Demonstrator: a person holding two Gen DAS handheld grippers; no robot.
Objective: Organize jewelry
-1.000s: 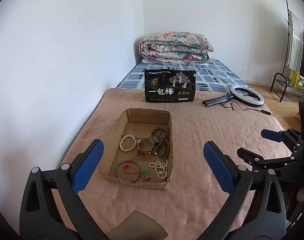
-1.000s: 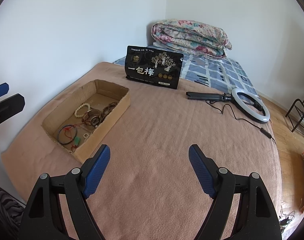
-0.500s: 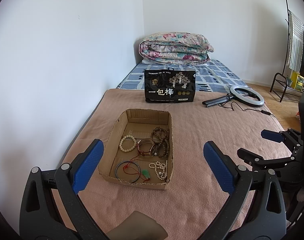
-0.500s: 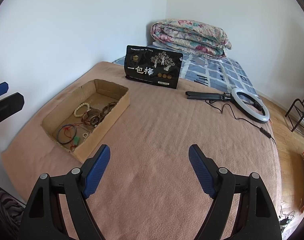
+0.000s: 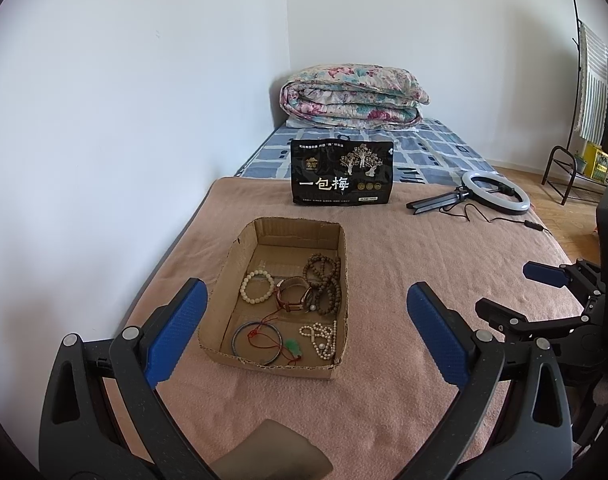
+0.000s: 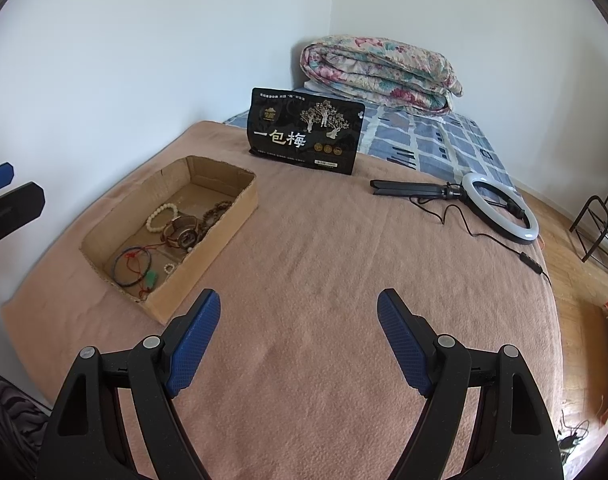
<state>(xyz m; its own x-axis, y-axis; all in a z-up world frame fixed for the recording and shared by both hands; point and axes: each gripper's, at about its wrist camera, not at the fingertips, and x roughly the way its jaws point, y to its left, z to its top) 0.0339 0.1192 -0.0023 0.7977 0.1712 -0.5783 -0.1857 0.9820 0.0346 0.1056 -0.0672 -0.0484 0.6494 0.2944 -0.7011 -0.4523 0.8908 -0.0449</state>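
An open cardboard tray lies on the pink blanket. It holds a cream bead bracelet, a brown watch, dark wooden beads, a dark bangle with red cord, a green pendant and a pearl strand. My left gripper is open and empty, above the tray's near end. My right gripper is open and empty over bare blanket, right of the tray; it also shows in the left wrist view.
A black snack bag stands behind the tray. A ring light with tripod and cable lies at the back right. A folded floral quilt sits at the far end. A wall runs along the left; a rack stands right.
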